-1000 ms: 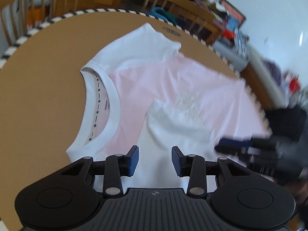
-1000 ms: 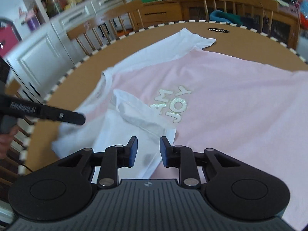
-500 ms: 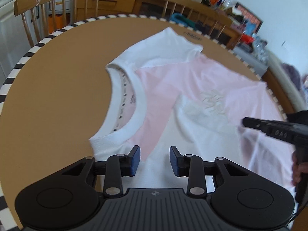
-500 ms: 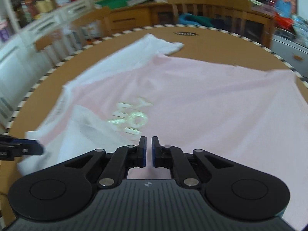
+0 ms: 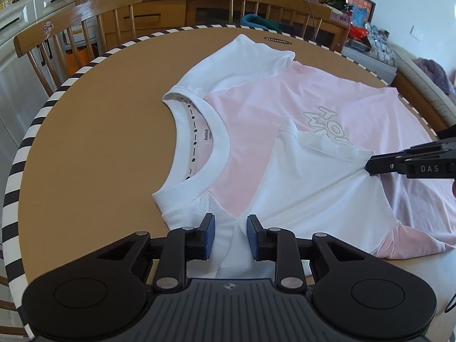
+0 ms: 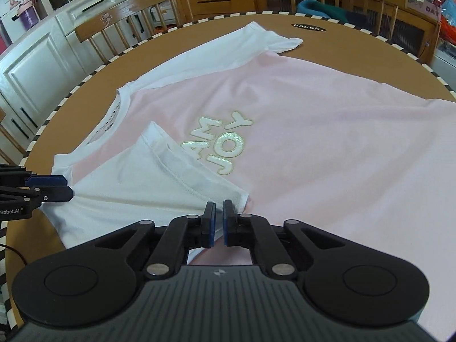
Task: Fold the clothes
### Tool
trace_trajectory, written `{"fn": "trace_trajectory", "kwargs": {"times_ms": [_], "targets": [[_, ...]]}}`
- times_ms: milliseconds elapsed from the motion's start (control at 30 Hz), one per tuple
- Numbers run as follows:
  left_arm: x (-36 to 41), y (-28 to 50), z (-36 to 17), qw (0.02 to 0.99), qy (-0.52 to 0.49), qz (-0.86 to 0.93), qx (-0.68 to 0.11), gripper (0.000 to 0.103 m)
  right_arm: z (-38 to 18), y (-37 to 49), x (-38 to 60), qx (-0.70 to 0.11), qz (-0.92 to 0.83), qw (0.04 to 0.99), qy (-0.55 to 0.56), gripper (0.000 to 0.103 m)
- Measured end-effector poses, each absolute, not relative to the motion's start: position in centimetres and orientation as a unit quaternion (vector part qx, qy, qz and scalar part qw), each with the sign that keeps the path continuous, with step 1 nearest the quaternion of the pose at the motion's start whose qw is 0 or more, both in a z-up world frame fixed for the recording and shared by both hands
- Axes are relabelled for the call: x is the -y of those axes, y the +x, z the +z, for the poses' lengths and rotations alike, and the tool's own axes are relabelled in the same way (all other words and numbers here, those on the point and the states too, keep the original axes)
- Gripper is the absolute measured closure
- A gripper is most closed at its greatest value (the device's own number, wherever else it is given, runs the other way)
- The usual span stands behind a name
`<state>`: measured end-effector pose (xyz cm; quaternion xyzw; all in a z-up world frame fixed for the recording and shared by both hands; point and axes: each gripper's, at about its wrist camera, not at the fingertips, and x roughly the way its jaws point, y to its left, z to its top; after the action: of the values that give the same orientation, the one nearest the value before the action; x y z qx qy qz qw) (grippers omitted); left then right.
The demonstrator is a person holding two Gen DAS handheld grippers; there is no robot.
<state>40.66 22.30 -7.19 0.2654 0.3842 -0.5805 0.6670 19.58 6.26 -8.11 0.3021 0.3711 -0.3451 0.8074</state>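
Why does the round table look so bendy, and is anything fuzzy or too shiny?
Left wrist view: the fisheye lens curves the table edge; everything is sharp, and the T-shirt is brightly lit without glare. Right wrist view: the same curving, and sharp raised letters that shine a little.

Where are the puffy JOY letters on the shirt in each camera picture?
Left wrist view: the letters sit right of centre, upside down, partly covered by the folded white sleeve.
Right wrist view: the letters sit at the centre, just above and right of that sleeve.
Shared landmark: the black oval label on the brown table, beyond the far sleeve.
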Motion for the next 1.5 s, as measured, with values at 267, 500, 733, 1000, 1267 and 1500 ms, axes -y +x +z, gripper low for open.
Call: {"fn": "trace_trajectory", "kwargs": {"times_ms": [267,500,733,1000,1267,1500], "targets": [[-15.7,45.7,-1.7,0.642,0.203,-0.622,-0.401,0.053,-4.3,17.1,3.7,-0.235,-0.367,0.803,0.407,0.064],[2.2,51.1,-0.9,0.618,0.186,-0.66,-0.385,0.058,-6.9,17.9,17.6,-0.159,-0.403,0.731,0.528,0.066],[15.3,54.6,-3.9,0.585,0.181,-0.665,-0.428,0.064,-10.2,20.2,23.1,-0.177,-0.409,0.711,0.544,0.066],[22.3,55.4,-7.9,0.568,0.196,-0.656,-0.456,0.077,-11.7,20.9,25.3,-0.172,-0.388,0.706,0.567,0.07],[24.6,55.9,-9.7,0.543,0.216,-0.656,-0.476,0.08,-12.0,21.5,25.8,-0.173,-0.37,0.711,0.573,0.076],[24.9,56.2,-9.5,0.548,0.237,-0.661,-0.453,0.074,-12.1,21.4,26.0,-0.17,-0.37,0.707,0.579,0.077]]}}
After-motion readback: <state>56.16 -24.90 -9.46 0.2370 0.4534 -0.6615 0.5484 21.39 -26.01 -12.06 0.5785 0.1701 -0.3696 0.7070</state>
